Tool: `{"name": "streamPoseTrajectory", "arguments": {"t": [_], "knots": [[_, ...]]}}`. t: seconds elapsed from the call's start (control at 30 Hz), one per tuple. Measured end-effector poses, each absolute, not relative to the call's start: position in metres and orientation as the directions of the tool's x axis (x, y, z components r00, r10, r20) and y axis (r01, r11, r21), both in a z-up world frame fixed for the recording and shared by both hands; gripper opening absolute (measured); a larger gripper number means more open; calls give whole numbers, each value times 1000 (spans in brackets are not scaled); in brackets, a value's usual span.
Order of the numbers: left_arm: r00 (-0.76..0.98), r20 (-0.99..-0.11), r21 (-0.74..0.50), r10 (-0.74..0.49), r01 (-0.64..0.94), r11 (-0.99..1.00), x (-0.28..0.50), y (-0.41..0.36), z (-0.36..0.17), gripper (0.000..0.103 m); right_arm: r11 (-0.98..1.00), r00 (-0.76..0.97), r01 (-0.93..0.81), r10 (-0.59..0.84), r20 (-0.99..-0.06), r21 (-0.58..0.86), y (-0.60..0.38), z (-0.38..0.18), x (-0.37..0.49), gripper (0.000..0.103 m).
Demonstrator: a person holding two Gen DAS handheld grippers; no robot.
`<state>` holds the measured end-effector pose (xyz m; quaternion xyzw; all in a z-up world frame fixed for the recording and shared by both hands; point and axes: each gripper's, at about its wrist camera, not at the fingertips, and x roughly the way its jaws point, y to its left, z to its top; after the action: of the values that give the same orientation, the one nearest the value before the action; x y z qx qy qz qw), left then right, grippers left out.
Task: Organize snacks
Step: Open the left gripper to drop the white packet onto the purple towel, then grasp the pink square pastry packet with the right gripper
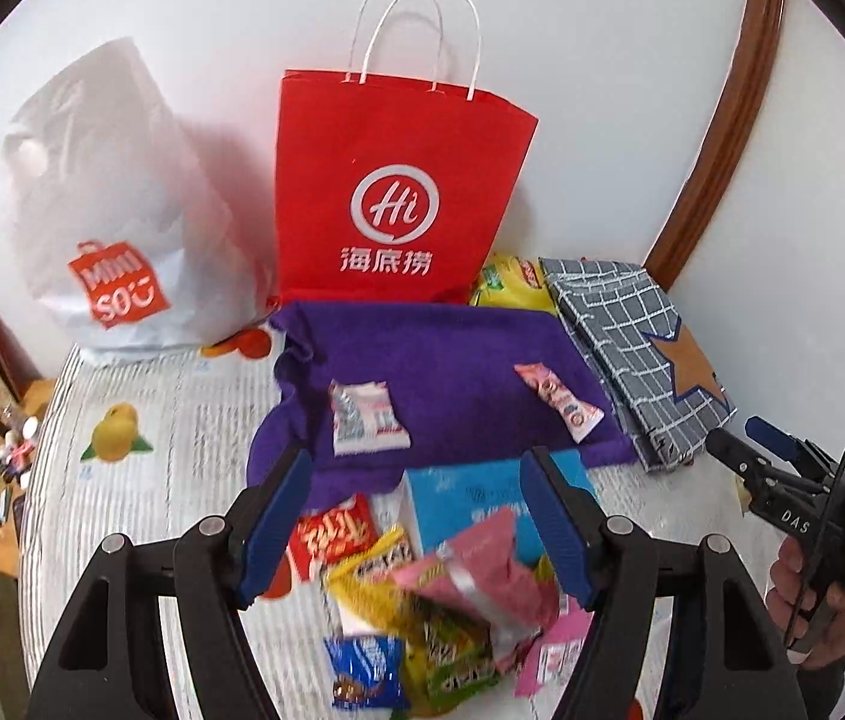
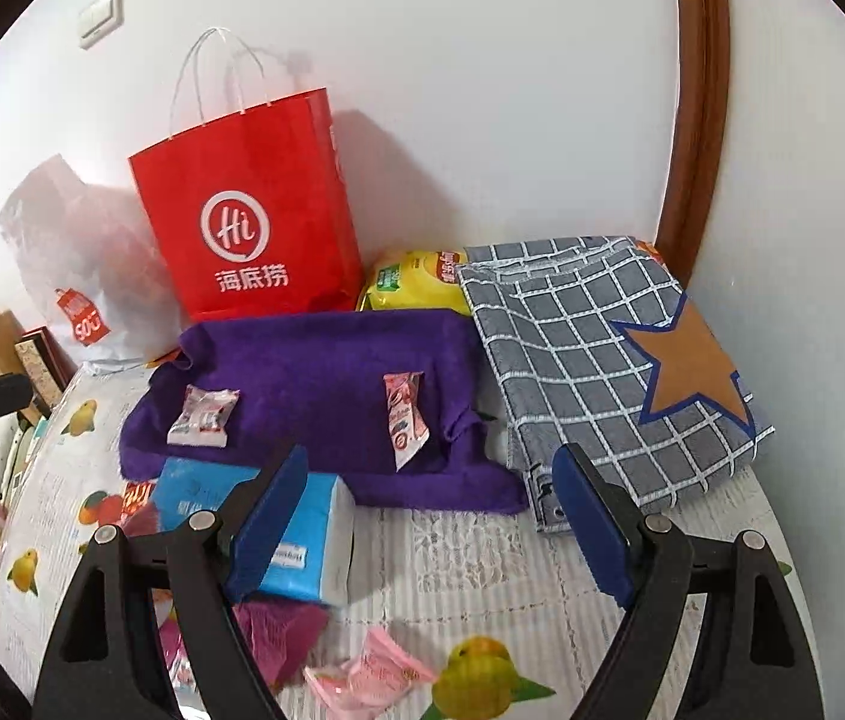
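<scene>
White wall behind, table (image 2: 482, 588) under a fruit-print cover. I had both tools up and empty.

Left hand-held gripper (image 1: 416, 516): jaws apart, nothing between the pads, hovering over the loose snack pile (image 1: 434, 612) near the table's front edge. Pile was mixed wrappers: yellow, pink, green, a blue one, plus a red packet (image 1: 335, 534). Looked unsorted, so my guess is that's the stock to pick from.

Right hand-held gripper (image 2: 434, 516): also wide open, holding nothing, aimed between the blue box (image 2: 296, 516) and the grey checked cloth (image 2: 596, 360) with the star patch. A pink candy (image 2: 368, 675) lay just below it.

Further out, the purple towel (image 2: 314, 384) was spread flat. Two items already lay on it, well apart: a white-red sachet (image 2: 203, 417) on the left, a pink-wrapped bar (image 2: 404, 420) on the right. I read the towel as the sorting mat, one spot per kind.

Behind it: red paper bag (image 2: 248, 210) upright against the wall, white plastic bag (image 1: 116, 210) beside it, yellow chip bag (image 2: 416, 282) wedged between red bag and cloth.

Most of the sorting still ahead, I'd say.
</scene>
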<state>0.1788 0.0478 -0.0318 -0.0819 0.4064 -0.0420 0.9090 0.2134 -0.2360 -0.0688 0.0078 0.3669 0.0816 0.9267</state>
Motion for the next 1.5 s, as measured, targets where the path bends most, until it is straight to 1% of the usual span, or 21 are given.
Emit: {"name": "streamPoseTrajectory", "arguments": {"t": [0.1, 0.3, 0.37, 0.43, 0.67, 0.73, 0.77, 0.93, 1.13, 1.3, 1.43, 1.5], "knots": [[661, -741, -169, -117, -16, 986, 166, 48, -37, 71, 987, 712, -138, 155, -685, 80, -241, -75, 209, 83], [661, -746, -156, -81, -55, 986, 150, 51, -45, 71, 997, 707, -79, 57, -705, 2, -253, -98, 205, 83], [653, -753, -159, -80, -62, 985, 148, 53, -50, 71, 995, 672, -99, 89, -735, 30, -258, -110, 207, 81], [641, -763, -166, -79, -76, 983, 148, 55, -56, 71, 992, 638, -110, 114, -761, 56, -261, -124, 208, 73], [609, -789, -176, -84, -93, 980, 145, 56, -71, 71, 975, 536, -164, 215, -817, 149, -245, -162, 201, 72], [605, -792, -178, -88, -89, 980, 143, 57, -73, 71, 972, 499, -173, 227, -836, 161, -238, -171, 196, 65], [603, -792, -181, -92, -87, 980, 142, 57, -74, 71, 972, 488, -169, 228, -842, 166, -237, -174, 194, 64], [596, -797, -184, -94, -92, 979, 136, 62, -78, 71, 955, 416, -148, 296, -860, 257, -238, -185, 178, 63], [587, -803, -194, -106, -88, 977, 131, 66, -84, 71, 942, 378, -116, 336, -863, 317, -229, -193, 175, 63], [581, -809, -189, -90, -112, 976, 123, 79, -90, 71, 941, 358, -111, 339, -870, 320, -220, -199, 187, 64], [569, -818, -202, -82, -150, 968, 120, 93, -99, 71, 949, 378, -117, 316, -870, 293, -215, -199, 194, 64], [561, -824, -208, -81, -167, 964, 120, 98, -105, 71, 957, 395, -120, 289, -872, 262, -213, -200, 196, 62]]}}
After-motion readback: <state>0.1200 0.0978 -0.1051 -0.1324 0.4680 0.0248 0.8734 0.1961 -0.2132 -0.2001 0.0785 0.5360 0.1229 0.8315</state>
